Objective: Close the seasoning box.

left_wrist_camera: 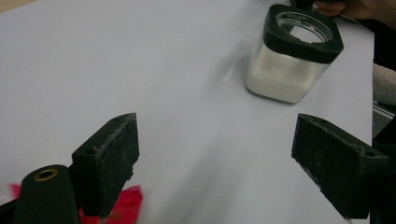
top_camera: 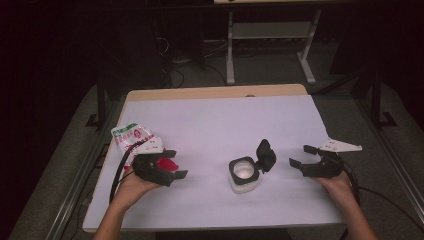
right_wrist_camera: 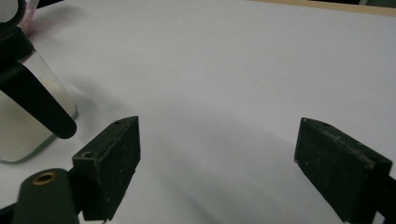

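A square glass jar [top_camera: 244,175] with white powder inside stands near the table's front middle; its black flip lid [top_camera: 266,155] is hinged open to the right. In the left gripper view the jar [left_wrist_camera: 289,56] stands ahead, up and to the right. My left gripper [top_camera: 175,164] is open at the table's left, nothing between its jaws, with a red item [top_camera: 165,163] beside it, seen also as a red scrap [left_wrist_camera: 123,207]. My right gripper [top_camera: 303,156] is open to the right of the jar, empty. The jar [right_wrist_camera: 28,116] sits at the left edge of the right gripper view.
A white and red packet [top_camera: 131,135] lies at the table's left edge behind my left hand. The white table surface [top_camera: 225,120] stretches to a wooden far edge. Cables trail off both sides. A desk frame [top_camera: 270,35] stands on the floor beyond.
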Motion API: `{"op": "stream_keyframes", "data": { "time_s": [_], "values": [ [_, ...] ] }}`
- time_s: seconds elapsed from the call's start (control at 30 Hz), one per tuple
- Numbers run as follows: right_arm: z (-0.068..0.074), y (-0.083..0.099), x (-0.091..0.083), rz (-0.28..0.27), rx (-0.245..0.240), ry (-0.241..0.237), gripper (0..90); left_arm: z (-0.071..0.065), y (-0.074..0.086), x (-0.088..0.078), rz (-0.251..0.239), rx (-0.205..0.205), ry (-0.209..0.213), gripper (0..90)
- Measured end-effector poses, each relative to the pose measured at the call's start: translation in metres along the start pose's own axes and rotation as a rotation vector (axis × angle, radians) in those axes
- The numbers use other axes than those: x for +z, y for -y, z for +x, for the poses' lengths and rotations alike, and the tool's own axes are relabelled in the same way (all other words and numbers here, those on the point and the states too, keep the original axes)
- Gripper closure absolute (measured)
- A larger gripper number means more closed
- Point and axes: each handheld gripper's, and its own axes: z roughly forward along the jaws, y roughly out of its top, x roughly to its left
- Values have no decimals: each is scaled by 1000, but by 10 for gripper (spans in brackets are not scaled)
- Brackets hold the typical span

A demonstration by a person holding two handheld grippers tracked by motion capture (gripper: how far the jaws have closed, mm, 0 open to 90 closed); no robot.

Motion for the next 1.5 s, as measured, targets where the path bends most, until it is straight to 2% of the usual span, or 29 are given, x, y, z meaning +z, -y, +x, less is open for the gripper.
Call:
{"op": "stream_keyframes", "data": {
  "time_s": [0.17,0.27,0.37,0.47,0.63,0.73,0.77,1.03,1.23,1.5],
  "values": [
    [1,-1,-1,2,-1,-4,140,-13,4,17,28,23,9,147],
    [3,-2,-1,11,-12,-16,152,-19,7,23,15,28,-12,147],
    [6,-5,-2,17,-12,-38,203,-21,9,26,-12,27,-31,146],
    [10,-8,-4,22,-18,-74,345,-21,12,30,-26,18,-33,146],
    [21,-17,-10,17,-39,-140,684,-21,16,34,-28,9,-15,146],
    [27,-22,-12,14,-48,-163,867,-21,17,34,-28,7,-17,146],
    [30,-24,-13,13,-53,-171,897,-20,17,33,-29,7,-18,146],
    [46,-33,-14,11,-92,-235,898,-19,18,33,-32,-10,-4,144],
    [53,-41,-16,-17,-100,-283,898,-17,20,32,-31,-11,-6,142],
    [59,-57,-14,-4,-117,-304,898,-15,20,32,-35,-24,2,142]
  ]
}}
